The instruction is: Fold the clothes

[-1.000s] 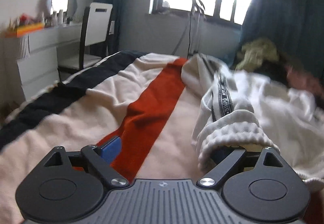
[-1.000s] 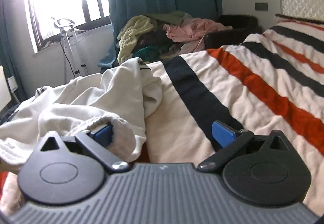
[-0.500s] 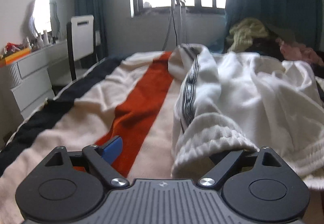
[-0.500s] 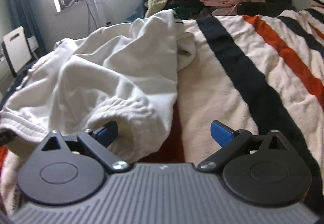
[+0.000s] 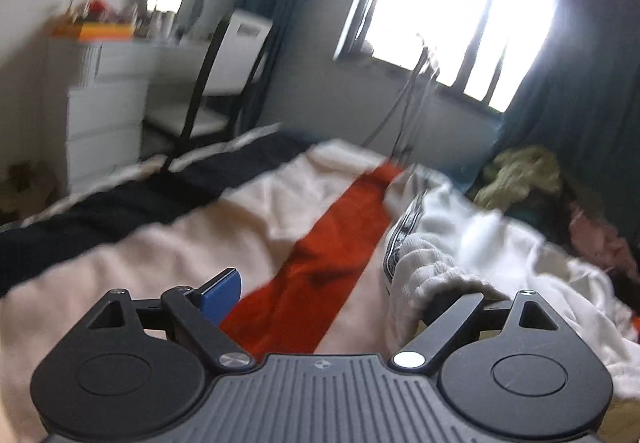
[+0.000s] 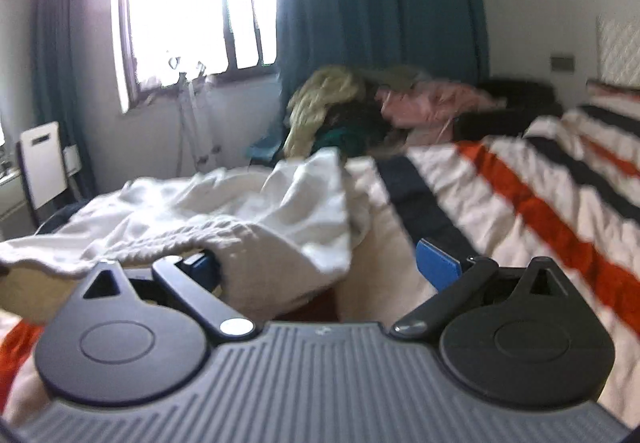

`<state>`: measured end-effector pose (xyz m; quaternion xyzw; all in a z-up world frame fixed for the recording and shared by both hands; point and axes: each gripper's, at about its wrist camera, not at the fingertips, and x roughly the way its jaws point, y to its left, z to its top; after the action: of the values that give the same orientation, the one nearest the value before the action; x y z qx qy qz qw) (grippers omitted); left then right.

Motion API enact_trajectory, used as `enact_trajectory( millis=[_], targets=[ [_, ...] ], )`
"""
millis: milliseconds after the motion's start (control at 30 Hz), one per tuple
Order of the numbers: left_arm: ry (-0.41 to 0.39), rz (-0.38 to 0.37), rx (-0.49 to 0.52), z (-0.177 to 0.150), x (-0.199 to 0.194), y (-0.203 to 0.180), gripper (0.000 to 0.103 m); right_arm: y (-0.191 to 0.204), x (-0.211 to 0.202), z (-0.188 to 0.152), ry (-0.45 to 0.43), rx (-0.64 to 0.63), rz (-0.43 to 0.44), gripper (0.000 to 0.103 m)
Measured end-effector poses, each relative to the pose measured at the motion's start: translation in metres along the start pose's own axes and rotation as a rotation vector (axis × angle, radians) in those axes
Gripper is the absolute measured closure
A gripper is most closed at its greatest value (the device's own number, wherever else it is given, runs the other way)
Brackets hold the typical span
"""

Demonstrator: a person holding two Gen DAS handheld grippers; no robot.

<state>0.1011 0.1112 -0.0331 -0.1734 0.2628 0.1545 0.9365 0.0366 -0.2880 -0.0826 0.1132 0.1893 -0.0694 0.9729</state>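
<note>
Both grippers, left and right, sit low over the bed, fingers spread wide, the white garment draped over one finger of each. The striped blanket covers the bed, with a window beyond.

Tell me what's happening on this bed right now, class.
A person is working a white garment on a striped blanket with two handheld grippers. The left gripper and right gripper both stand open, each with one finger tucked under the garment's ribbed hem, so the hem drapes over them unclamped. The garment lies crumpled, no fold made yet. A pile of other clothes sits beyond the bed. Both views are motion-blurred.
</note>
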Motion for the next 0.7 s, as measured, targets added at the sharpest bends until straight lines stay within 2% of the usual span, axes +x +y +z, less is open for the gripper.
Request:
enact_trajectory(
  millis=[100,167,267,367,467,533,567,633,700],
  targets=[
    [0.108,0.05,-0.008,-0.002,0.006,0.01,0.013,-0.008,0.003,-0.019,0.184,0.109,0.052,0.003],
    [0.168,0.027,-0.047,-0.004,0.008,0.018,0.013,-0.013,0.004,-0.032,0.27,0.178,0.089,0.003],
    [0.187,-0.015,-0.072,-0.004,-0.004,0.025,0.013,-0.018,0.003,-0.033,0.293,0.252,0.177,0.003],
    [0.18,-0.084,-0.123,-0.005,-0.023,0.034,0.01,-0.023,-0.003,-0.024,0.237,0.287,0.191,0.003],
    [0.207,-0.246,-0.278,-0.003,-0.025,0.048,0.005,-0.034,0.001,-0.022,0.202,0.386,0.187,0.003],
    [0.239,-0.346,-0.402,-0.005,-0.016,0.058,0.005,-0.049,0.012,-0.027,0.232,0.532,0.198,0.003],
    [0.255,-0.371,-0.448,-0.006,-0.009,0.06,0.005,-0.056,0.017,-0.031,0.251,0.6,0.204,0.003],
    [0.293,-0.388,-0.5,-0.007,0.01,0.061,0.005,-0.067,0.026,-0.042,0.282,0.71,0.215,0.003],
    [0.315,-0.362,-0.506,-0.008,0.03,0.056,0.007,-0.067,0.039,-0.051,0.314,0.736,0.205,0.004]
  ],
)
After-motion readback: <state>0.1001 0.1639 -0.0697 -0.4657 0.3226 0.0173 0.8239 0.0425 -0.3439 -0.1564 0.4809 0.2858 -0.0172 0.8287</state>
